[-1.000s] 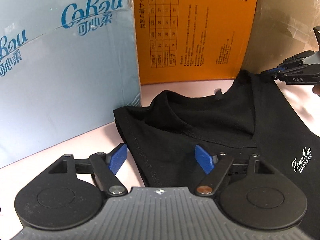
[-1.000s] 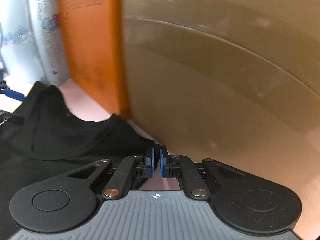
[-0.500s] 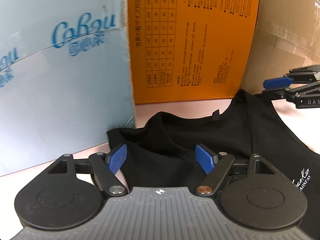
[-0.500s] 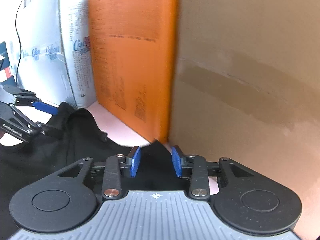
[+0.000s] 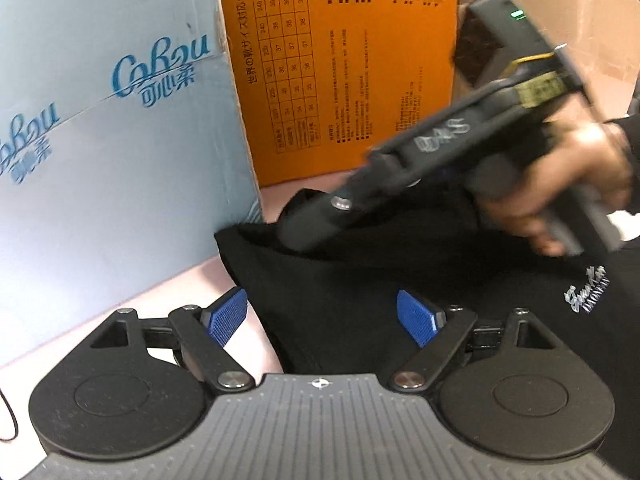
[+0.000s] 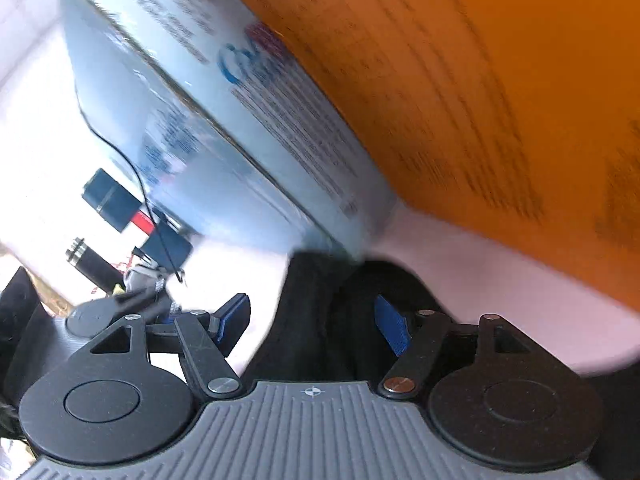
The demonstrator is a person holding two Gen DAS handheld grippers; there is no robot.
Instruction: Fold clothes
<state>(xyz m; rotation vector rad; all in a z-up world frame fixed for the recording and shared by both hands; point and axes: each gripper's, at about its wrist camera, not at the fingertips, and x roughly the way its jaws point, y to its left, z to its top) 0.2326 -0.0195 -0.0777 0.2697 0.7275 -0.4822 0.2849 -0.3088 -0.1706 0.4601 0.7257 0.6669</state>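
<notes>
A black T-shirt (image 5: 360, 280) with a white chest logo (image 5: 586, 290) lies on the pink table. My left gripper (image 5: 323, 318) hovers over its near left edge. Its jaws are opening and the cloth's edge lies under the gap, not pinched. A hand (image 5: 560, 184) holds my right gripper across the shirt, with its tip (image 5: 304, 232) at the far left corner. In the blurred right wrist view the right gripper (image 6: 316, 324) has its jaws opening. A bunched black fold (image 6: 320, 292) lies between the pads, and nothing shows them pressing on it.
A light blue carton (image 5: 100, 140), an orange box (image 5: 340, 72) and brown cardboard (image 5: 580, 20) wall in the back of the table (image 5: 160, 292). A black cable and small dark devices (image 6: 116, 200) lie left of the blue carton.
The right gripper has swung left across the shirt to its far left corner and gone from shut to wide apart. The left gripper's jaws stand a little wider.
</notes>
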